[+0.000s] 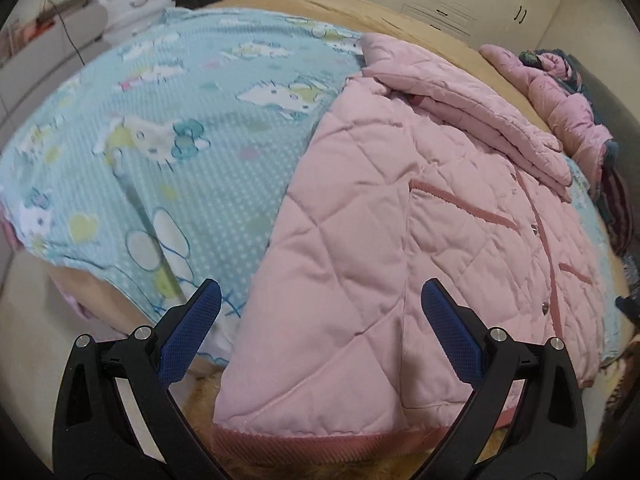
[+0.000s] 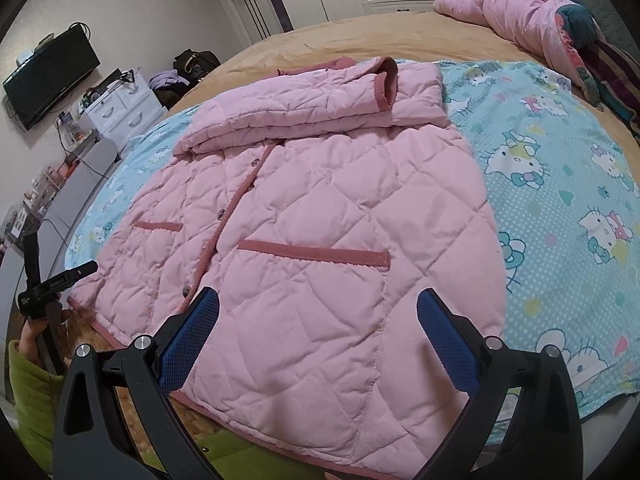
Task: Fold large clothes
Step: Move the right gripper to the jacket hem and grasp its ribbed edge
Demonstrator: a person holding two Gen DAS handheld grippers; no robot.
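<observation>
Two spread-apart tongs, left (image 1: 320, 312) and right (image 2: 318, 320), over pink quilted jacket (image 2: 320, 208).

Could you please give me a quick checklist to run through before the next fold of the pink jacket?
1. Left claw open and empty: ok.
2. Right claw open and empty: ok.
3. Sleeves folded in across the chest of the jacket: ok.
4. Hem within reach, at the bed's near edge: ok.
5. Jacket lying flat on the blue sheet: ok, light wrinkles only.
6. Fabric bunched underneath: cannot tell.
</observation>
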